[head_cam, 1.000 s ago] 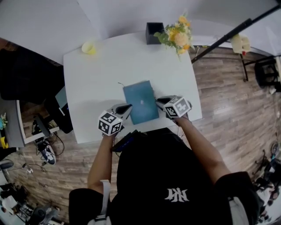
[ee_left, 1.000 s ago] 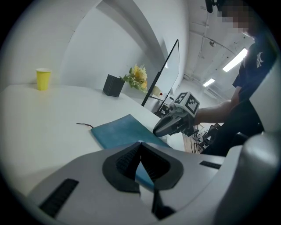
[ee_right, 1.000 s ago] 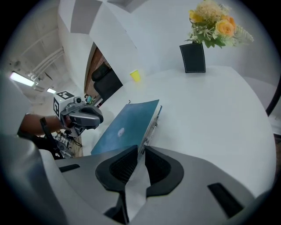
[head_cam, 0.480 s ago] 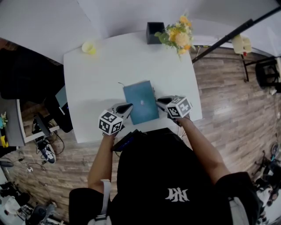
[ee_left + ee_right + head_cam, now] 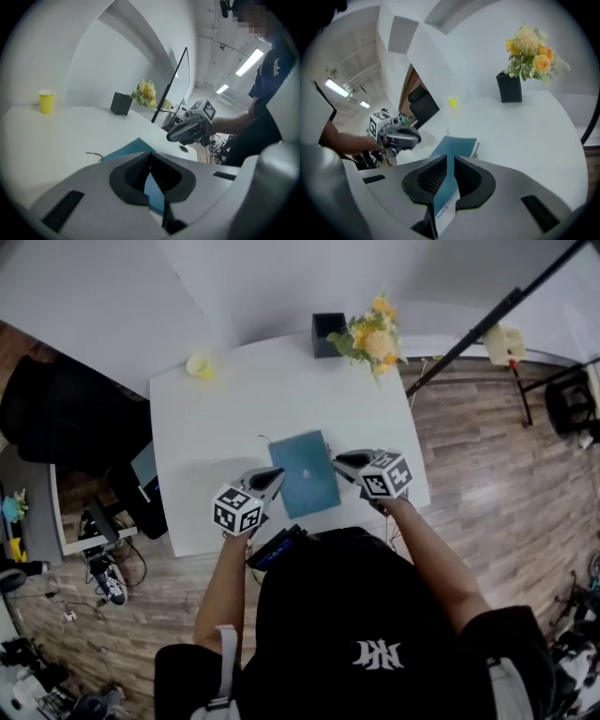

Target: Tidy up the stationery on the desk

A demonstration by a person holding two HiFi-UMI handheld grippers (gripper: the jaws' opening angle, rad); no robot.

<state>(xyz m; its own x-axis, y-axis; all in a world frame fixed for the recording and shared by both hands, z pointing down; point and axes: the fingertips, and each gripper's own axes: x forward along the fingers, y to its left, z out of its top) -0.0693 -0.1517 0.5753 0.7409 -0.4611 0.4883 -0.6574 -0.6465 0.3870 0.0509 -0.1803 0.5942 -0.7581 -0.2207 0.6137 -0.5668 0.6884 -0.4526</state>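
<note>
A teal notebook point(image 5: 305, 472) hangs between my two grippers over the near part of the white desk point(image 5: 234, 409). My left gripper point(image 5: 275, 476) is shut on the notebook's left edge; in the left gripper view the teal cover point(image 5: 126, 150) runs in between the dark pads point(image 5: 133, 171). On the opposite edge my right gripper point(image 5: 339, 463) is shut, and in the right gripper view the notebook point(image 5: 457, 146) passes between its pads point(image 5: 468, 178). Each gripper view shows the other gripper across the book: the right gripper point(image 5: 190, 131) and the left gripper point(image 5: 398, 136).
A yellow cup point(image 5: 199, 366) stands at the desk's far left. At the far edge stand a black holder point(image 5: 328, 322) and a bunch of flowers point(image 5: 373, 334). A thin dark cord point(image 5: 262, 438) lies by the notebook's far corner. A black pole point(image 5: 487, 324) slants at the right.
Both grippers have risen a little with the notebook held between them. The head view has shifted slightly, so the desk sits lower in the frame.
</note>
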